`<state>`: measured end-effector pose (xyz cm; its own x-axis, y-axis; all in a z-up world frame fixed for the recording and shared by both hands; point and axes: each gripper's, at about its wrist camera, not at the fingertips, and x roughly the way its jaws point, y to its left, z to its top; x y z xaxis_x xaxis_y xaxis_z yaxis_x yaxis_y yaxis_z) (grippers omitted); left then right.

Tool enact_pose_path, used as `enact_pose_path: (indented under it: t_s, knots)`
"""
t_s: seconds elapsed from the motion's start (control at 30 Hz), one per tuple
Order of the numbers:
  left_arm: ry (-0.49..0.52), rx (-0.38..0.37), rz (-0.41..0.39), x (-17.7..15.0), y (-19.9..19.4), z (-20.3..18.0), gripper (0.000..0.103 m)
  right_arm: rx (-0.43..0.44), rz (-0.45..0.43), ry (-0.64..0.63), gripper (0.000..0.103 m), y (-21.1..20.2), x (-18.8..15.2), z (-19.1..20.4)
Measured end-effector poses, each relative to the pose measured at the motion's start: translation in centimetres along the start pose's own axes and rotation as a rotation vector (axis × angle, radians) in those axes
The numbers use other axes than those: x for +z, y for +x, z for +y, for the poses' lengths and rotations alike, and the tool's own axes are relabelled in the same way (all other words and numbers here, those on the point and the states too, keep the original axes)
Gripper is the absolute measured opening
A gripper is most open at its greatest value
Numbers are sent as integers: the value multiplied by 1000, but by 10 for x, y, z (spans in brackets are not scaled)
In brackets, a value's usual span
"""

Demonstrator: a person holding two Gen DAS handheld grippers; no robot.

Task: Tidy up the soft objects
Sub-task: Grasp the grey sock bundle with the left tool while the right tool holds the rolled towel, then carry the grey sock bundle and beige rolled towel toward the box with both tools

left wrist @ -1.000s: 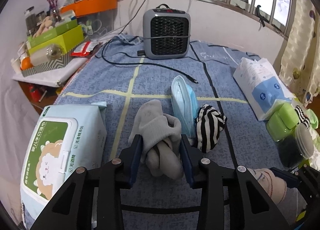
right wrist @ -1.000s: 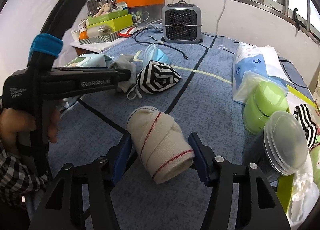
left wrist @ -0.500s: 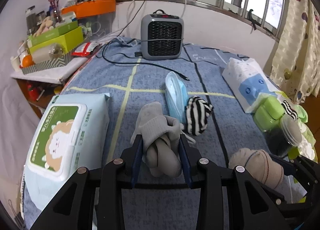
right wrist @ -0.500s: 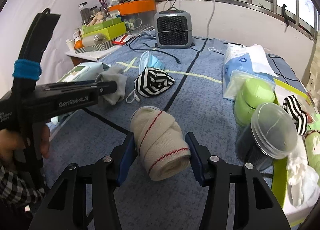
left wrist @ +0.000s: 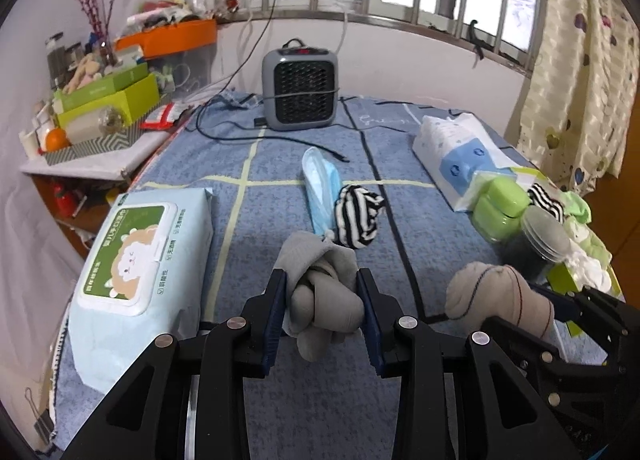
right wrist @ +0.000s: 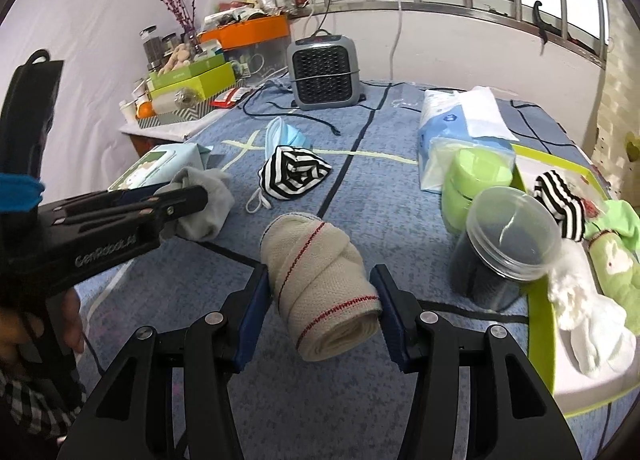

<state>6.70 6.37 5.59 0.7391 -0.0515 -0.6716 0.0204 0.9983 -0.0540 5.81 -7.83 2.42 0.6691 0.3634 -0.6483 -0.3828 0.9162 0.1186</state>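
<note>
My left gripper [left wrist: 321,276] is shut on a knotted grey sock [left wrist: 320,300], held just above the blue table cover. The right wrist view shows that sock [right wrist: 208,207] at the tip of the left gripper [right wrist: 188,195]. My right gripper [right wrist: 320,274] is shut on a beige rolled bandage with red stripes [right wrist: 320,292], both pads pressing its sides. The same roll [left wrist: 492,296] shows at lower right in the left wrist view. Farther back on the cover lie a black-and-white striped sock ball [left wrist: 356,219] and a blue face mask [left wrist: 320,187].
A wet-wipes pack [left wrist: 136,260] lies at the left, a grey heater [left wrist: 300,93] with its cable at the back, a tissue pack [left wrist: 456,155] at the right. Green jar [right wrist: 476,175], clear-lidded dark jar [right wrist: 508,236] and a green-rimmed tray [right wrist: 540,320] of soft items stand right.
Both grippers have drawn back and lifted slightly with their loads, so more of the table shows. The right jaws have closed a little tighter on the roll.
</note>
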Motion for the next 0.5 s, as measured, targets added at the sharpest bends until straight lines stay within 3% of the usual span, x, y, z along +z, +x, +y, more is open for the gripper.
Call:
enact_pose_path:
  t_s: [0.5]
  knots:
    - [38, -71, -44, -4, -28, -19, 33, -58, -37, 26, 52, -24, -7, -3]
